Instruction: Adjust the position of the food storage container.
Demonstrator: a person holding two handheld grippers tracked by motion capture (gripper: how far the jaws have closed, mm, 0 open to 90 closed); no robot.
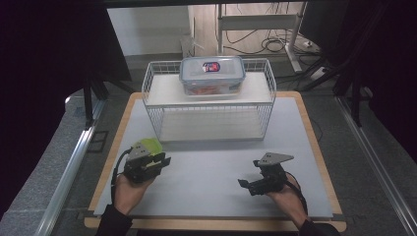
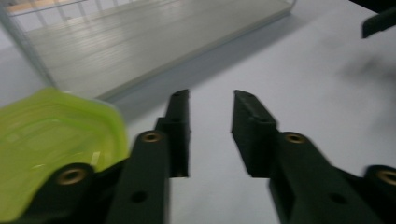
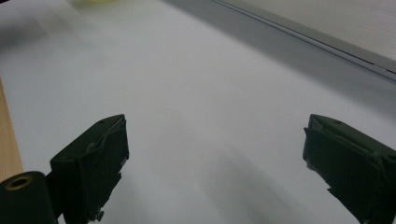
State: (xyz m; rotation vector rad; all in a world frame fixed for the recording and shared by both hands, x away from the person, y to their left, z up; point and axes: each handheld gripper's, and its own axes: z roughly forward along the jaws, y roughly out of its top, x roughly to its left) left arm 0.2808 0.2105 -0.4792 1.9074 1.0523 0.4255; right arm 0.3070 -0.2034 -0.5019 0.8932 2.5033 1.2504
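Landmark: a white wire basket rack (image 1: 152,83) with a flat white shelf stands at the far middle of the grey table mat (image 1: 211,172) on a wood-edged table.
Container: a clear plastic food box with a blue-rimmed lid and a red and blue label (image 1: 212,74) sits on the rack's upper shelf, at its middle, upright, with something orange inside that is too small to make out.
Left gripper (image 1: 164,161): in front of the rack's left corner, near it, held low over the mat by the person's left hand (image 1: 129,189); in the left gripper view (image 2: 211,133) its black jaws stand a narrow gap apart with only bare mat between them.
Green piece: a yellow-green translucent plastic plate (image 2: 56,135) sits on the left gripper's top, on the side toward the rack.
Right gripper (image 1: 246,184): in front of the rack's right half, well apart from it, held by the right hand (image 1: 287,196); in the right gripper view (image 3: 215,163) its jaws are spread wide over bare mat, gripping nothing.
Grey plate: a three-cornered grey plate (image 1: 275,158) tops the right gripper.
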